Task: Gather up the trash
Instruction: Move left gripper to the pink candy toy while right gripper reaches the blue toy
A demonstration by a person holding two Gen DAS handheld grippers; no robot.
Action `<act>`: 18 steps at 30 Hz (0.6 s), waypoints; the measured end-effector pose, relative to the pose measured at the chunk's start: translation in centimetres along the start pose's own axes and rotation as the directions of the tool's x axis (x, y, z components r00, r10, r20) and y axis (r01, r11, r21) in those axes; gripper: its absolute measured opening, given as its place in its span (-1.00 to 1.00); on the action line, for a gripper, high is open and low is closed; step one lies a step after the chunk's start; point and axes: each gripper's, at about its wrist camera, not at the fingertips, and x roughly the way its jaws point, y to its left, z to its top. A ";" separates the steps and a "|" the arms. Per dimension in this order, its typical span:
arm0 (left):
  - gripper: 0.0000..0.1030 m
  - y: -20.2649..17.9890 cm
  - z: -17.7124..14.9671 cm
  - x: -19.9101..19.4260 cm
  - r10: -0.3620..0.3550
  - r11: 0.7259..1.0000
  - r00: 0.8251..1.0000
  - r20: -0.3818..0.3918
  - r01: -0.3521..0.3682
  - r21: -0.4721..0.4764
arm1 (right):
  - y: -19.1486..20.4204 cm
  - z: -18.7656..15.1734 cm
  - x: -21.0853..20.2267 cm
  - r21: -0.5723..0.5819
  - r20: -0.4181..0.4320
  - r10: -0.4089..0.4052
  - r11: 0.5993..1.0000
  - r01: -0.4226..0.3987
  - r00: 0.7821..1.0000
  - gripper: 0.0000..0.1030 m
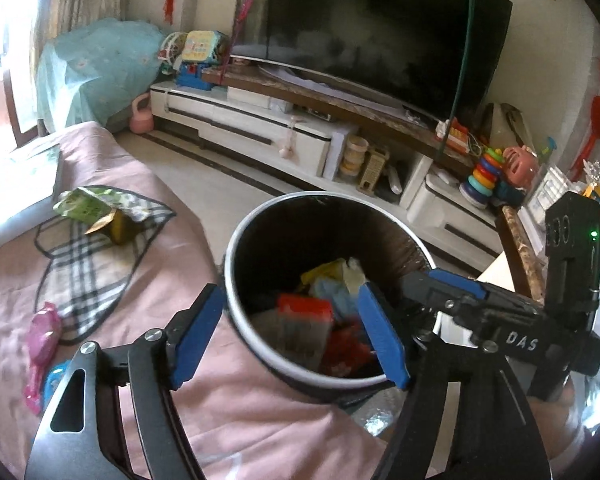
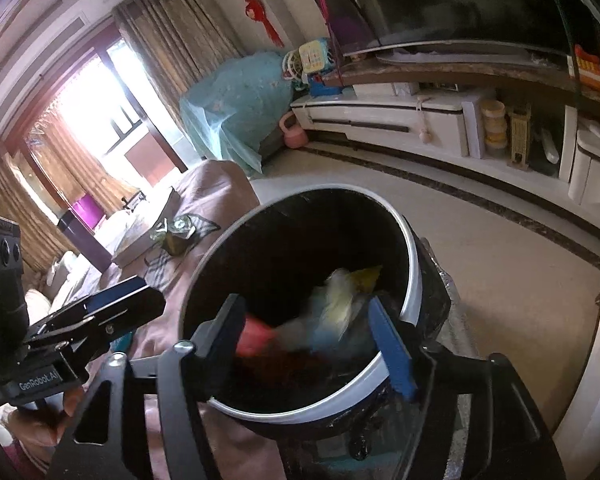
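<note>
A black trash bin with a white rim [image 1: 231, 248] [image 2: 414, 276] stands beside a pink-covered surface [image 1: 148, 184]. Red, pale blue and yellow wrappers [image 1: 320, 300] lie inside it, and they look blurred [image 2: 332, 312] in the right wrist view. My left gripper [image 1: 290, 293] is open over the bin's near rim, nothing between its blue pads. My right gripper [image 2: 306, 302] is open above the bin's mouth and its pads touch nothing. On the pink cover a green carton [image 1: 88, 210] [image 2: 176, 238] lies on a plaid cloth [image 1: 88, 276]. A pink wrapper [image 1: 42, 340] lies closer to me.
A white TV stand [image 1: 260, 124] with a dark TV [image 1: 380, 28] runs along the far wall, with toys [image 1: 488, 172] on its right end. A pink kettlebell [image 1: 142, 118] and a blue-covered bundle [image 1: 96, 68] sit at its left end. Pale floor [image 2: 500, 264] lies between.
</note>
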 end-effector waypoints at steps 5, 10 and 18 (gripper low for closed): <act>0.45 2.2 -1.2 -1.3 0.022 0.999 1.000 -0.008 -0.022 -0.042 | 0.5 -0.4 -0.6 0.004 0.015 0.010 1.000 -0.010 1.000 0.47; 0.45 4.9 -3.2 -3.4 0.061 0.994 0.998 -0.012 -0.062 -0.093 | 1.8 -0.4 -1.1 -0.003 0.037 0.028 1.000 -0.028 0.999 0.57; 0.45 9.4 -6.3 -7.0 0.125 0.976 0.992 -0.005 -0.124 -0.178 | 5.4 -1.3 -1.4 -0.037 0.049 0.080 0.996 -0.078 0.996 0.70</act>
